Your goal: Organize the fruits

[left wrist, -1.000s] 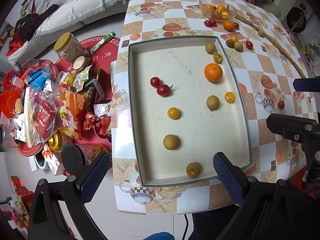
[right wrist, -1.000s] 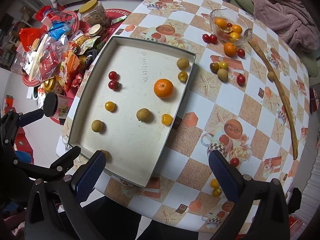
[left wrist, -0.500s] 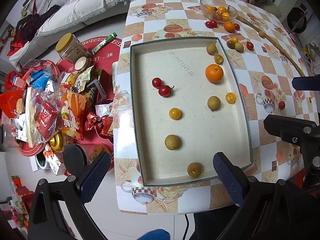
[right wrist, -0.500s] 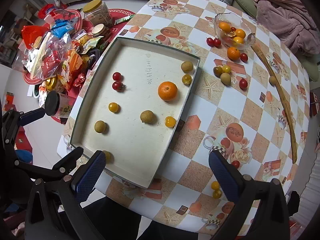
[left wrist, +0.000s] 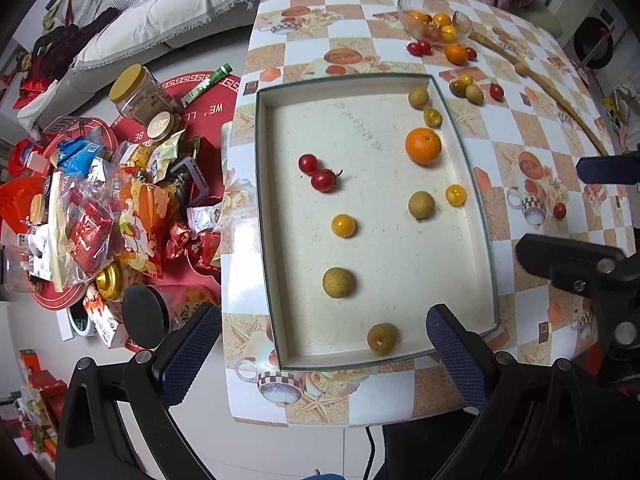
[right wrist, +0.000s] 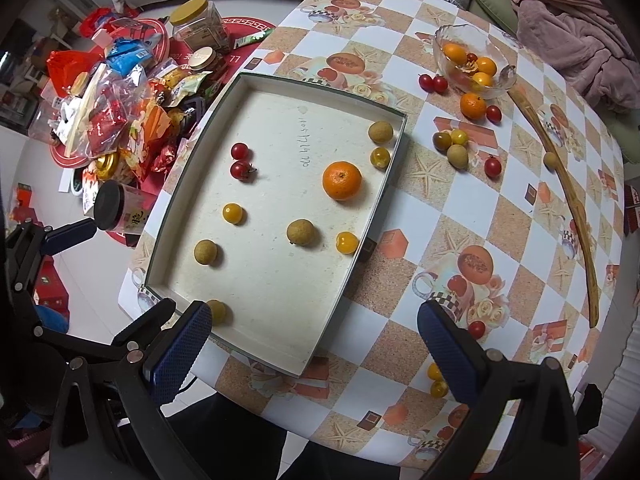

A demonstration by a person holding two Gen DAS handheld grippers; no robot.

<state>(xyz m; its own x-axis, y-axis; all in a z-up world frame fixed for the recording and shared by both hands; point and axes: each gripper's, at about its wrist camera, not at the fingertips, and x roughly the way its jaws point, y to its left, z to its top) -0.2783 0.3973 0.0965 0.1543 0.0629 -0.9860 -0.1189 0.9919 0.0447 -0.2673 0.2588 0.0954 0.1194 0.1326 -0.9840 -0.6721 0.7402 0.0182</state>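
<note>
Checkered in orange and white, the table [right wrist: 520, 216] carries a shallow rectangular tray [left wrist: 267, 216] near its front edge. Inside the tray lie an orange [left wrist: 423, 146], four brownish round fruits, three small yellow tomatoes and two red cherry tomatoes [left wrist: 316, 172] touching each other. Beyond the tray, a glass bowl [right wrist: 448, 40] holds more oranges and tomatoes, with a second orange [right wrist: 473, 105] and loose small fruits scattered beside it on the table. A long curved wooden stick [right wrist: 576, 208] lies along the table's far side. The left tool [left wrist: 320, 356] hovers above the tray's near edge, fingers spread wide, holding nothing. The right tool [right wrist: 312, 348] hangs over the tray's near corner, likewise spread and empty.
</note>
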